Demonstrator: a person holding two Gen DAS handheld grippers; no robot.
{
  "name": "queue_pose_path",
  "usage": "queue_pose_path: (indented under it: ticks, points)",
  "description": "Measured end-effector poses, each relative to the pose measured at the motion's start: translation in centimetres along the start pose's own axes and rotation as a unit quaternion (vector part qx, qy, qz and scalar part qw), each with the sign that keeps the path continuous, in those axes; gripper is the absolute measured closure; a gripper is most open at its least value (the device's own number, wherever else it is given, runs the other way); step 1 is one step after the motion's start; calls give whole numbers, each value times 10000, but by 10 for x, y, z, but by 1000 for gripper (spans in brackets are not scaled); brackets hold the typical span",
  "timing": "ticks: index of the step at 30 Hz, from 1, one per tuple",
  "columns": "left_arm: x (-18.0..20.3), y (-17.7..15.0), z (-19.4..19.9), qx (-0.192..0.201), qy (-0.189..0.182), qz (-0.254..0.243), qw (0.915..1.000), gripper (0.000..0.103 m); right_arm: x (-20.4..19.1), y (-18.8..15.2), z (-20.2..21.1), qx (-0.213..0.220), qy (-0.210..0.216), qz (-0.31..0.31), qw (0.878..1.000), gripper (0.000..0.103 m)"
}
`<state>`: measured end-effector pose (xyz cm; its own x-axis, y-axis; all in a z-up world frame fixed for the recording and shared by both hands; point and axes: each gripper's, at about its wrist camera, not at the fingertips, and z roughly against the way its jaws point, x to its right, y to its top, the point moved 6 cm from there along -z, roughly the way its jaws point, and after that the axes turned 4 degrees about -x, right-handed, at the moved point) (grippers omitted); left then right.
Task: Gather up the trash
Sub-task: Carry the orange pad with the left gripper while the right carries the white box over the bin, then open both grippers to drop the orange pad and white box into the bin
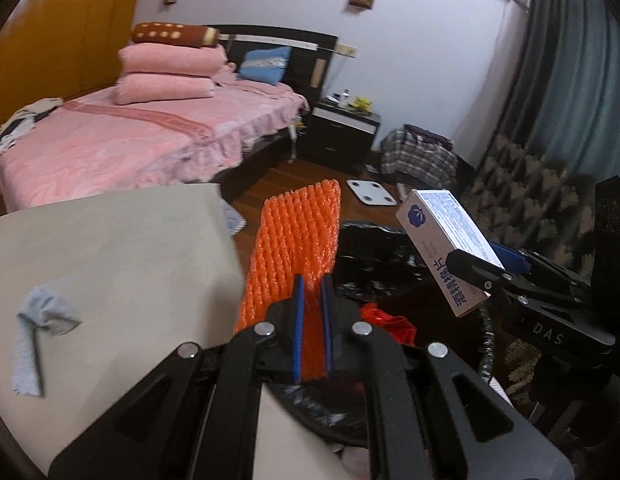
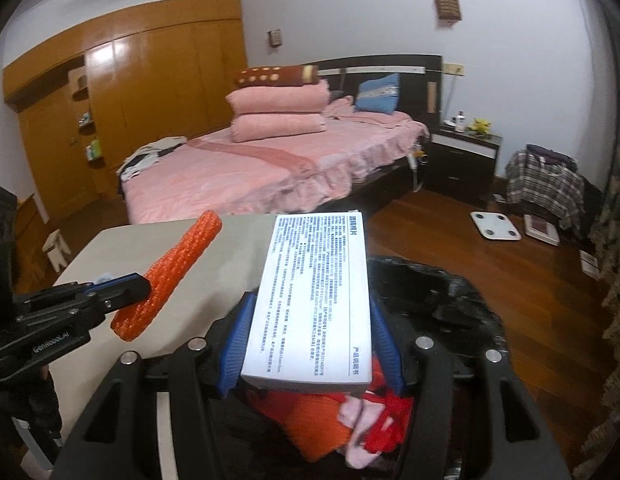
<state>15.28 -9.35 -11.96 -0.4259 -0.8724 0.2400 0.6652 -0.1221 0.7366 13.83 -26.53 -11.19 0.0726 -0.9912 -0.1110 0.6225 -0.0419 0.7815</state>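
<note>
Black linkage arms fill the bottom of each wrist view; between them, in the left view, the left gripper [image 1: 312, 312] has its blue pads pressed nearly together, pinching an orange foam net sleeve [image 1: 296, 248] that stands up toward twelve o'clock; in the right view the right gripper [image 2: 312, 336] stands about half spread, its blue pads clamped on the sides of a white printed box [image 2: 316, 300], which lies flat and points away toward twelve o'clock. Just beyond and below both grippers gapes a black trash bag [image 1: 374, 256], already holding red and pink scraps [image 2: 370, 412]; box and sleeve both hang near its mouth. At nine o'clock of the left view lies a pale grey table [image 1: 110, 248] with a crumpled blue-grey rag [image 1: 42, 320] on it. Farther off, on the wood floor at about one o'clock, sits a white bathroom scale [image 1: 372, 192]; beyond it, a pink bed [image 2: 270, 164] with folded pink blankets [image 2: 278, 112], and a dark nightstand [image 2: 464, 156] at two o'clock.
</note>
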Motion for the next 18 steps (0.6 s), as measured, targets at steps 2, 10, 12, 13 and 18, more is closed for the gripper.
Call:
queue_pose_path:
  ticks: [2,10,12,13,18]
  points:
    - [11,0,-9,-59,-117,-63,9999,96,11,-1,1,1,-92,-61,9999,48]
    - [34,-2,-45,-391,-710,-54,9967,59,52,-8,-5,-144,-481,-254,9984,38]
    - [29,-3,-45,-354,-711,8,9968,49,58,-10,-3,-141,-551,-323,9979,34]
    - [27,-4,-45,-352,-683,22,9970,47,61,-11,-3,-140,-559,-352,9977,31]
    - [2,-8,-32,-248,-266,75,9993,24,67,-14,-4,-98,-619,-455,9970,14]
